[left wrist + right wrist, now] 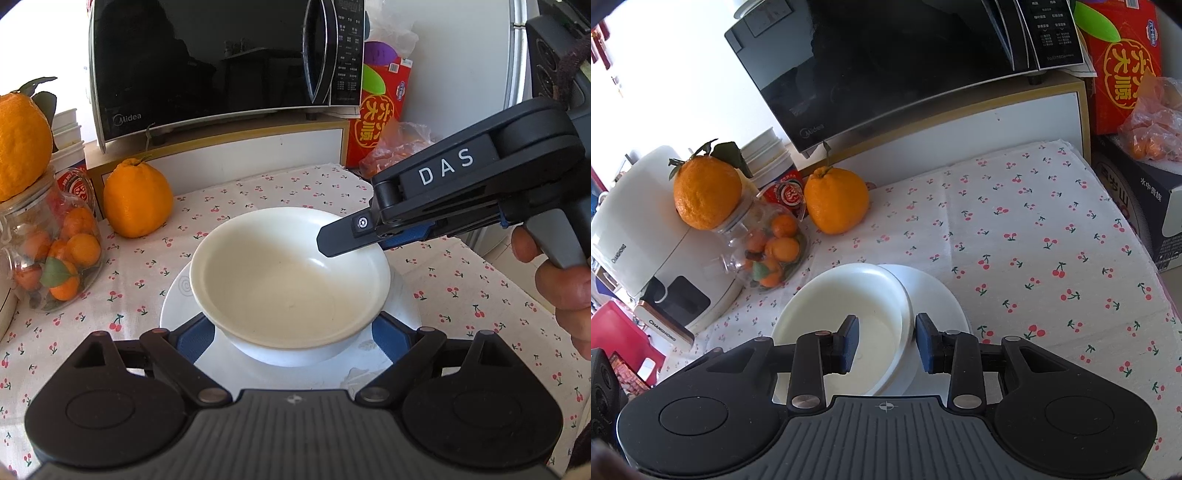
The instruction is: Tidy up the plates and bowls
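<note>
Tablecloth [1034, 229] had plenty of bare room from 12 to 3 o'clock of the plate [934, 291]. Bowl [288, 273], plain glossy white, sat on that plate. Right gripper [886, 341] straddled its rim at 3 o'clock, pads apart, not clamped. Left gripper [291, 341] sat spread wide around the bowl's base at 6.
</note>
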{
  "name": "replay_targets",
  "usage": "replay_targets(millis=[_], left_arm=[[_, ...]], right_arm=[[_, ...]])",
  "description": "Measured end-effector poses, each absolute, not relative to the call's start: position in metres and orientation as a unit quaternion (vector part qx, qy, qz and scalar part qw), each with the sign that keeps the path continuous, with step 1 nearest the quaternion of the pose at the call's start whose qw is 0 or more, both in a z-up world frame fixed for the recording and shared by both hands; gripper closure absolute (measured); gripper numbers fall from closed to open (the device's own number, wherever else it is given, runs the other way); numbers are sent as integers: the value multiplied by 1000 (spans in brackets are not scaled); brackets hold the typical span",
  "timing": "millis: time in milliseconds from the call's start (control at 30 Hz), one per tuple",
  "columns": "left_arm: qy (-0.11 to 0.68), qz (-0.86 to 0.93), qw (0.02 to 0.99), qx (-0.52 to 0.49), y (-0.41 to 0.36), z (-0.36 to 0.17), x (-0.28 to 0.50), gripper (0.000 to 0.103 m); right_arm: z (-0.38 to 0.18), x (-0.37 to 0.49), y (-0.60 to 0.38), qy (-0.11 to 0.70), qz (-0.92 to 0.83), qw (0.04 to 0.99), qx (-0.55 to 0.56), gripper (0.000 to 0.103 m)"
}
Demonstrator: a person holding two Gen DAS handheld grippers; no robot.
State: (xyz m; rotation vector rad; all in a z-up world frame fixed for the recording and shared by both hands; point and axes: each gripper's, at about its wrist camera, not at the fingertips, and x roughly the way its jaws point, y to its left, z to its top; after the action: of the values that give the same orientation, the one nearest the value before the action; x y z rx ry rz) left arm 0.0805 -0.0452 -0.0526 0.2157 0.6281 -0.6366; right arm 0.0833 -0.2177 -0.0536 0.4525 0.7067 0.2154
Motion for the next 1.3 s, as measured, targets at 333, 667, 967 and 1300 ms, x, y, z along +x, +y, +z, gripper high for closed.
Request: replay_targets(millis=[333, 667, 967, 1300], left_arm=[[318, -307, 892, 98, -44, -53, 83, 5], [322, -305, 892, 90, -39, -46, 77, 2], [328, -291, 895, 83, -30, -32, 59, 1], [374, -214, 900, 70, -24, -20, 34, 0]], right_arm=[[-53, 83, -220, 344, 106, 902, 237, 59], [-43, 76, -230, 330, 82, 906, 254, 37], [-33, 54, -234, 326, 64, 909, 251, 28], [-21, 6, -218, 351, 27, 917, 189, 14]])
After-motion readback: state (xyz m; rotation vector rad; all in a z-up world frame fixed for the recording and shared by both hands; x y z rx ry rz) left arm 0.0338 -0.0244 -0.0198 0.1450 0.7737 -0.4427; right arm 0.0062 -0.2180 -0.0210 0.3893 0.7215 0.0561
